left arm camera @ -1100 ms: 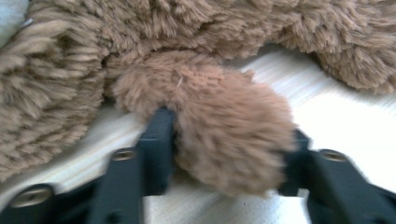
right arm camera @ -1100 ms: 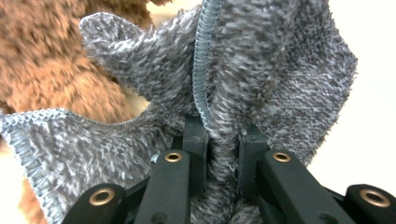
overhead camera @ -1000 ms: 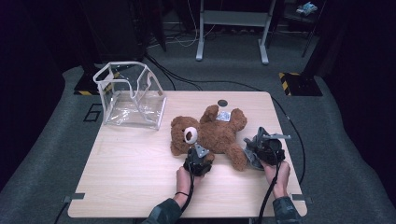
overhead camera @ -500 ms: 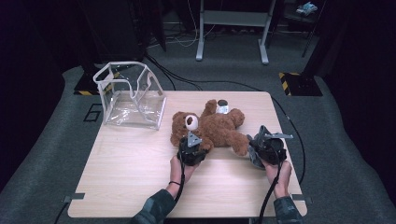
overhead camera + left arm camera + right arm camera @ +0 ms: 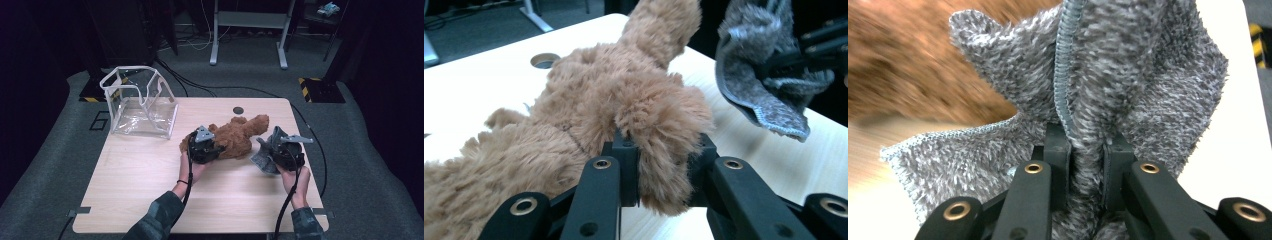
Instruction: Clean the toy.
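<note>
Teddy bear (image 5: 235,136) lies mid-surface, one paw pinched in my left gripper (image 5: 659,165), whose jaws have just been closing; the right gripper (image 5: 1087,145) clamps a grey cloth (image 5: 1128,75) — plush may slip free.

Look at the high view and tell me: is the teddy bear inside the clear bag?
No, the teddy bear lies on the table to the right of the clear bag, gripped by the left gripper.

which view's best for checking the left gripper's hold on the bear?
Left gripper view: the left gripper has its jaws clamped on a tuft of the bear, close up. High view shows that gripper over the bear, grip point hidden. Right gripper view shows blurred brown fur behind the cloth.
</note>
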`<state>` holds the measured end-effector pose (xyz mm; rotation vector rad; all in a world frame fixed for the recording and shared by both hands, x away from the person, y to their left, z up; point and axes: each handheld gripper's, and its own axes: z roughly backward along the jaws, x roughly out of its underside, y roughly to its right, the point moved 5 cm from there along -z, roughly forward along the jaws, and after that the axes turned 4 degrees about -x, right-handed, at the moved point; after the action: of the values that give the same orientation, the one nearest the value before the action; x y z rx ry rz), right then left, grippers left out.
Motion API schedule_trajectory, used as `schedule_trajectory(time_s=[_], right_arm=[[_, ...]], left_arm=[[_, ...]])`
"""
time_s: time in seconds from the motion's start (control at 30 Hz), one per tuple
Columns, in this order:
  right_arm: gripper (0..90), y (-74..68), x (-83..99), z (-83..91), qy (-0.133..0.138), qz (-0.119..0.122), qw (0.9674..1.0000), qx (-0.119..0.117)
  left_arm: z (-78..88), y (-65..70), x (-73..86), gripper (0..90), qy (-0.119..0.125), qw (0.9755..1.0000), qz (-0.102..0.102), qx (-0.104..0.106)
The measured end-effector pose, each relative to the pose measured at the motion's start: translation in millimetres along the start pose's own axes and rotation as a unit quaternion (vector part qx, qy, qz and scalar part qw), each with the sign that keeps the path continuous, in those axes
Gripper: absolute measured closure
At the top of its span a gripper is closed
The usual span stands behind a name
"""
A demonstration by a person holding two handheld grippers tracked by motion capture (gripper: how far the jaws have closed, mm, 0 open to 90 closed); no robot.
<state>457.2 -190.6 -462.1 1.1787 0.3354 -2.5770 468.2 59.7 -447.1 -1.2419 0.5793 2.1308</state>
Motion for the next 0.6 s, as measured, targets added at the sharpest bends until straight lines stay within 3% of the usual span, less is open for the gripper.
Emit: schedule_trajectory(time_s=[0.13, 0.23, 0.37, 0.43, 0.5, 0.6], right_arm=[[78.0, -21.7, -19.7, 4.7, 0.022, 0.024, 0.9992, -0.021], [78.0, -46.0, -39.2, 0.0, 0.032, 0.046, 0.9976, -0.04], [77.9, -89.0, -62.6, -25.0, 0.021, 0.098, 0.9925, -0.07], [77.9, -107.9, -67.3, -39.3, 0.009, 0.116, 0.9906, -0.07], [78.0, -114.6, -69.0, -52.3, -0.005, 0.125, 0.9901, -0.064], [78.1, -108.3, -70.3, -65.2, -0.014, 0.107, 0.992, -0.064]], left_arm=[[-1.7, -2.0, 2.0, 73.6, -0.007, 0.9997, 0.02, 0.008], [-3.4, -6.3, 2.7, 73.4, -0.017, 0.9994, 0.029, 0.008], [-3.4, -8.5, 1.5, 72.9, -0.028, 0.999, 0.033, 0.007], [-3.7, -11.1, 1.1, 72.7, -0.034, 0.9987, 0.036, 0.003], [-3.9, -15.6, 2.4, 72.6, -0.041, 0.9983, 0.041, -0.003], [-1.2, -23.6, 3.9, 72.6, -0.042, 0.9976, 0.055, 0.008]])
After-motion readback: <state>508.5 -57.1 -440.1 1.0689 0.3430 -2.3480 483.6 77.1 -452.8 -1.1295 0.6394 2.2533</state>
